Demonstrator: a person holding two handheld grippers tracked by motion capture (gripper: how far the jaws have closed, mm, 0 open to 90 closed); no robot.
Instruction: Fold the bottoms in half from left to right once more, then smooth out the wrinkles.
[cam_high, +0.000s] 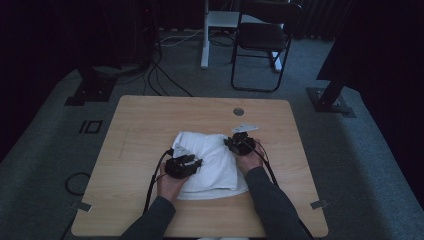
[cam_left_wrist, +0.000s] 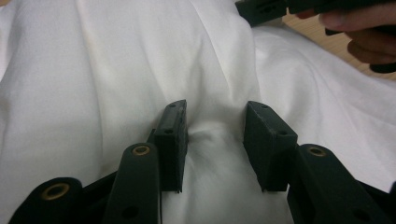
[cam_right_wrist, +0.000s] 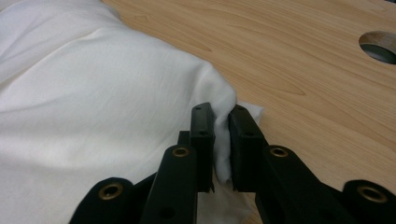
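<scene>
High view: a white cloth (cam_high: 210, 162) lies bunched and partly folded on the wooden table (cam_high: 140, 125), toward the person's edge and about midway across. The left gripper (cam_high: 192, 164) rests on the cloth's near left part, held by the left hand (cam_high: 170, 184). The right gripper (cam_high: 234, 142) sits at the cloth's far right edge, held by the right hand (cam_high: 250, 159). A round cable hole (cam_high: 238, 111) is set in the table beyond the cloth. A black chair (cam_high: 262, 40) stands on the floor past the table's far edge.

Left gripper view: the left gripper (cam_left_wrist: 215, 140) hangs over the cloth (cam_left_wrist: 116, 70) with its jaws parted. A raised ridge of fabric runs between them; the left pad touches the ridge, the right pad stands clear. Released, nothing grasped. The other hand's fingers (cam_left_wrist: 359, 21) show beyond the cloth's far edge.

Right gripper view: the right gripper (cam_right_wrist: 222, 140) is clenched on the cloth (cam_right_wrist: 93, 107), a thin fold of its edge pinched between the two pads. The pinched edge lies just above the table (cam_right_wrist: 303, 70), with the cable hole (cam_right_wrist: 380, 46) well beyond the cloth.
</scene>
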